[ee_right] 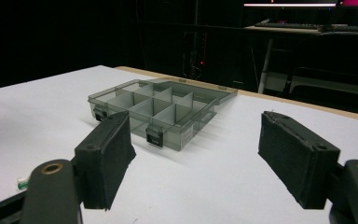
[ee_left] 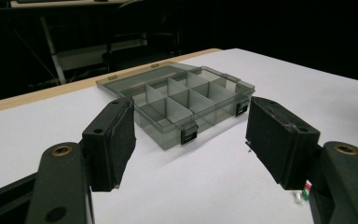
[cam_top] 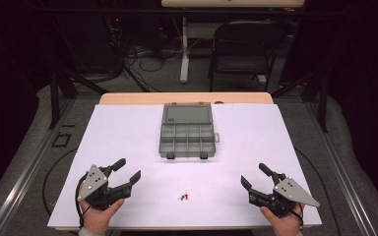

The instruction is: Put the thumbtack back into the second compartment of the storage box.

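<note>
Left hand-held gripper, lower left of the high view: jaws spread, nothing between them. Right hand-held gripper, lower right: jaws likewise spread and empty. Between the two, low in the centre of the frame, several tiny red, green and white parts lie together on the white desk, well apart from both. A smoky translucent plastic compartment box with black latches sits at frame centre, lid folded back, the visible compartments empty.
</note>
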Tool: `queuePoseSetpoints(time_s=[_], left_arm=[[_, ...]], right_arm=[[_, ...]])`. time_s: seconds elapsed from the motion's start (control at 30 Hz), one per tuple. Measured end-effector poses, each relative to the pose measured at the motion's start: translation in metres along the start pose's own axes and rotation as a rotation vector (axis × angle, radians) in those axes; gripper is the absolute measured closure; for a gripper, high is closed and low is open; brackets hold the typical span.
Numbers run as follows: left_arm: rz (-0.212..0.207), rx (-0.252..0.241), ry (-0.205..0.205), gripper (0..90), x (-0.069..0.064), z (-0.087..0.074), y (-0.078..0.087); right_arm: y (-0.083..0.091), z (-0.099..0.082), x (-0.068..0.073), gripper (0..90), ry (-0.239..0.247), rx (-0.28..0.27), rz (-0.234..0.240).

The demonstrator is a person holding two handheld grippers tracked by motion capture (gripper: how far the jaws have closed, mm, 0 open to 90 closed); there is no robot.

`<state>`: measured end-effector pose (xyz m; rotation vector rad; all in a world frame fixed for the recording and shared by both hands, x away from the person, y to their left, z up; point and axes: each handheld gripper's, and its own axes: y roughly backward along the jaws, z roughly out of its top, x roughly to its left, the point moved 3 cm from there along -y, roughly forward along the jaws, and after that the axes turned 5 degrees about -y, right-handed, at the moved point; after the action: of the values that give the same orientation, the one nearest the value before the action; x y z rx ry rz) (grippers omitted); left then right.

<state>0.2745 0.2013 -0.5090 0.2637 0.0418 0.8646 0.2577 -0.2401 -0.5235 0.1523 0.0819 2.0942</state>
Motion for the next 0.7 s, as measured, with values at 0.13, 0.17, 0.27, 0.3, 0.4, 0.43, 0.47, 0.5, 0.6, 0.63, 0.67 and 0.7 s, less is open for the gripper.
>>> queuePoseSetpoints(time_s=[0.13,0.17,0.27,0.3,0.4,0.43,0.47,0.5,0.6,0.63,0.67,0.7], left_arm=[[-0.013,0.008,0.003,32.5,-0.003,-0.001,-0.002],[-0.029,0.019,0.002,32.6,-0.006,-0.001,-0.004],[-0.046,0.037,0.008,32.9,-0.011,-0.002,-0.009],[-0.055,0.045,0.012,33.8,-0.013,-0.003,-0.011],[-0.072,0.066,0.003,36.0,-0.019,-0.005,-0.016],[-0.078,0.074,0.001,37.6,-0.021,-0.006,-0.018],[-0.081,0.085,0.004,38.8,-0.023,-0.006,-0.02],[-0.081,0.085,0.004,39.2,-0.023,-0.006,-0.02],[-0.107,0.12,-0.001,41.5,-0.031,-0.01,-0.026],[-0.113,0.147,-0.013,43.2,-0.034,-0.011,-0.029],[-0.114,0.16,-0.015,44.0,-0.036,-0.012,-0.031],[-0.105,0.167,-0.009,44.5,-0.038,-0.013,-0.032]], right_arm=[[-0.001,-0.001,0.002,24.9,0.01,0.012,0.003],[-0.001,-0.001,0.002,24.8,0.013,0.014,0.004],[-0.002,-0.003,0.003,24.8,0.024,0.025,0.007],[-0.002,-0.003,0.003,24.8,0.024,0.025,0.007],[-0.003,-0.003,0.003,24.8,0.022,0.031,0.011],[-0.003,-0.004,0.004,24.8,0.021,0.033,0.012],[-0.003,-0.004,0.004,24.8,0.022,0.039,0.013],[-0.003,-0.004,0.004,24.8,0.022,0.039,0.013],[-0.004,-0.005,0.004,24.8,0.025,0.043,0.015],[-0.005,-0.005,0.004,24.8,0.028,0.049,0.017],[-0.005,-0.006,0.005,24.8,0.027,0.05,0.019],[-0.005,-0.006,0.005,24.8,0.031,0.052,0.022]])
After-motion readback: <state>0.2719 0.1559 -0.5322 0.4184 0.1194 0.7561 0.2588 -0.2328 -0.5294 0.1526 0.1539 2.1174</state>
